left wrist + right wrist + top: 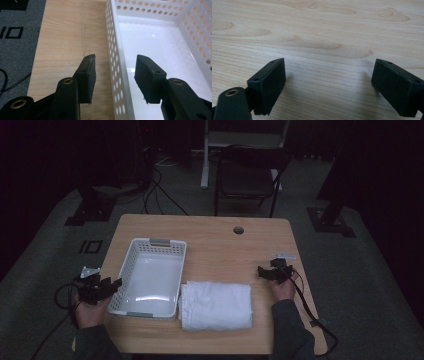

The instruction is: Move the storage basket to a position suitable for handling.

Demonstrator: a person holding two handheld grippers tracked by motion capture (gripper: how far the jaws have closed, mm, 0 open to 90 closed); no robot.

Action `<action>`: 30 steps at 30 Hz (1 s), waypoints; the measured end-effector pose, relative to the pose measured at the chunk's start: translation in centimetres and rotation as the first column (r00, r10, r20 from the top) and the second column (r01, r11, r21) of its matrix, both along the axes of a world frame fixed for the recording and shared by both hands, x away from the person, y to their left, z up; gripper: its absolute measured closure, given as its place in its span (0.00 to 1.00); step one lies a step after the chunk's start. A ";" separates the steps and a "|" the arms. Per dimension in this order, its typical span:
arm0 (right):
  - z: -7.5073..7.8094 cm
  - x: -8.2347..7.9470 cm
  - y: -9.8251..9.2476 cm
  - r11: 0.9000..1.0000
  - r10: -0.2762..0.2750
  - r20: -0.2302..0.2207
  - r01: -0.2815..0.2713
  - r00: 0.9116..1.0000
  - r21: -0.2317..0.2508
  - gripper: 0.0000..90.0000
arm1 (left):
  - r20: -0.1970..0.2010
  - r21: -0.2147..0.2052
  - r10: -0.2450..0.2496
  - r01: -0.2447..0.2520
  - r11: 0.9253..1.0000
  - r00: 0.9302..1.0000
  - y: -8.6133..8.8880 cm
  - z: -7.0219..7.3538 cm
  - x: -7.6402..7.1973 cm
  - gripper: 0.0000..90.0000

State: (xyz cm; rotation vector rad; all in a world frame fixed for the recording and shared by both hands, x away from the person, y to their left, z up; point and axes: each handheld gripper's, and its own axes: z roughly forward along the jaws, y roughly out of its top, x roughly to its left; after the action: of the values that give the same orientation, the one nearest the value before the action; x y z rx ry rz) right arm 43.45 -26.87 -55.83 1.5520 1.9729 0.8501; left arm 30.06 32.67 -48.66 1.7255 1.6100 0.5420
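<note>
The white perforated basket (152, 277) sits on the left half of the wooden table (220, 245), open side up and empty. A folded white towel (216, 306) lies just beside its right wall, near the front edge. This layout suggests that the towel is staged for transfer into the basket, with the basket set close so the move is short.

Left gripper (102, 287): held at the basket's left wall. In the left gripper view the jaws stand apart and straddle that wall (116, 75), one jaw over the table, the other over the basket floor. The straddle suits steadying or shifting the basket. The jaws grip nothing; whether a pad touches the wall cannot be determined from this angle.

Right gripper (272, 271): held over bare table to the right of the towel, apart from it. In the right gripper view its jaws are spread wide over plain wood, holding and touching nothing.
</note>
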 end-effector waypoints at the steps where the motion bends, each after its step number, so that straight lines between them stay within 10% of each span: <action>1: 0.0 0.0 0.0 1.000 0.000 0.000 0.000 1.000 0.000 0.13 | 0.001 0.001 -0.002 0.002 1.000 1.000 -0.1 0.0 -0.1 0.58; 18: 0.0 0.0 0.0 1.000 0.000 0.000 0.000 1.000 0.000 0.13 | -0.022 0.082 0.000 0.002 0.997 1.000 -1.3 -0.2 -0.1 0.90; 30: 0.0 0.0 0.0 1.000 0.004 0.001 -0.004 1.000 -0.001 0.13 | 0.003 0.074 0.014 -0.014 0.997 1.000 -0.8 -0.5 1.1 0.93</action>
State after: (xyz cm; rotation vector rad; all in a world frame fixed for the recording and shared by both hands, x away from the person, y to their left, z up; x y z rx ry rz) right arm 43.40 -26.86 -55.83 1.5471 1.9762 0.8514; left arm 31.15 31.85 -49.12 1.7682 1.6192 0.6179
